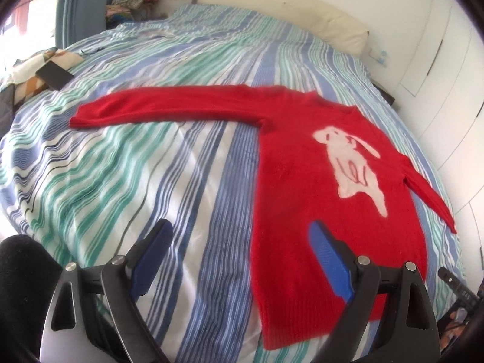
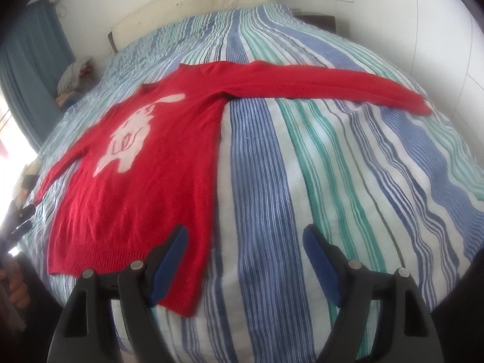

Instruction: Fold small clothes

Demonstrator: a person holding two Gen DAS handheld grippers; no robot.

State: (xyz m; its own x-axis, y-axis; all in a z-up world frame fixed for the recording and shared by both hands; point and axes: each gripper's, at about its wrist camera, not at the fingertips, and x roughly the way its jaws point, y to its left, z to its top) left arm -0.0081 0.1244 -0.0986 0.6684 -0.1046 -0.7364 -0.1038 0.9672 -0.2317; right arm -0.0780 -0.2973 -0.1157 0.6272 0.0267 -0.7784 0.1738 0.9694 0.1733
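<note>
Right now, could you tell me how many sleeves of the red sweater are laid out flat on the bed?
2. One sleeve stretches straight out on the left gripper's side; the other sleeve stretches out on the right gripper's side. Neither is folded yet.

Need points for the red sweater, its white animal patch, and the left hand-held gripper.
red sweater (image 1: 287, 211), left wrist view, on the lower body panel.
white animal patch (image 1: 351, 163), left wrist view, on the figure's torso.
left hand-held gripper (image 1: 239, 227), left wrist view, midway between the open fingertips.
</note>
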